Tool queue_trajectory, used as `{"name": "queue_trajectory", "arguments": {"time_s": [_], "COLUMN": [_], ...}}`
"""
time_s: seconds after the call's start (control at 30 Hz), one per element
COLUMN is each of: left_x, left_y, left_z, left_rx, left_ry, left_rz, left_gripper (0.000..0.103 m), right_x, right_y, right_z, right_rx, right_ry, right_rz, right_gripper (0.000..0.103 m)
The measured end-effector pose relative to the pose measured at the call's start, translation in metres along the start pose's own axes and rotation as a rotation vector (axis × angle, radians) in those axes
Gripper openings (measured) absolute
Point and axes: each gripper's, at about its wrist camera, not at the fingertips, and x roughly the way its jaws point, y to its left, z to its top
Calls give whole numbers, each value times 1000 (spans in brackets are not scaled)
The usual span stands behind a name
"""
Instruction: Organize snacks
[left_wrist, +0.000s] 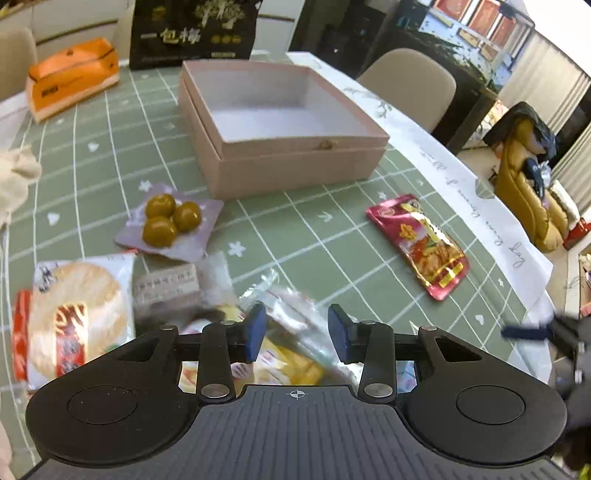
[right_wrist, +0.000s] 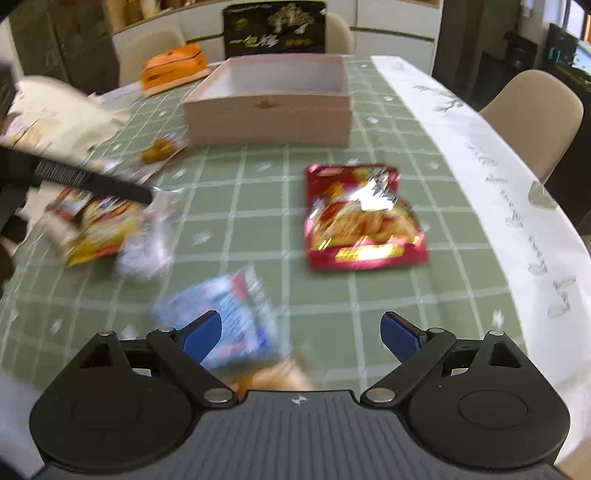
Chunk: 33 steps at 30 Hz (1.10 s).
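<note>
An empty pink box stands open on the green checked table; it also shows in the right wrist view. My left gripper is open, low over a pile of clear and yellow snack packets. A packet of green plums, a round rice cracker packet and a red snack packet lie around it. My right gripper is open above a blue-white packet, with the red packet ahead. The left gripper's finger shows over a yellow packet.
An orange box and a black bag stand behind the pink box. A white runner lines the table's right edge. Beige chairs stand around the table. A cloth bag lies at the left.
</note>
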Motion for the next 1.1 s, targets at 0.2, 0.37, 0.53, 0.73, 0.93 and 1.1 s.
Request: {"name": "queue_trajectory", "arguments": {"time_s": [0.2,0.37,0.53,0.73,0.93,1.1], "left_x": [57,78,36,24,70,85], "left_y": [-23,-51,-31,18,-1,-33], "left_z": [22,19,9,2,21,30], "left_rx": [36,239,142,-291,-258,-79], "left_ry": [-29,18,-13,101,85,26], "left_rz": [-20,-155,-88,-99,-29,-5], "left_gripper": [42,41,40,40,40,41], "right_x": [-10,-11,-11,-23,2,4], "right_y": [18,19,-8,-9,41,52], "right_z": [-37,-49,-30,-17,-24,-26], "right_rx": [128,30,112,391,378,311], "right_ry": [93,86,31,9,77,43], "right_rz": [-62,-183,-321,0,45,-35], "right_gripper": [92,88,77,77,80,81]}}
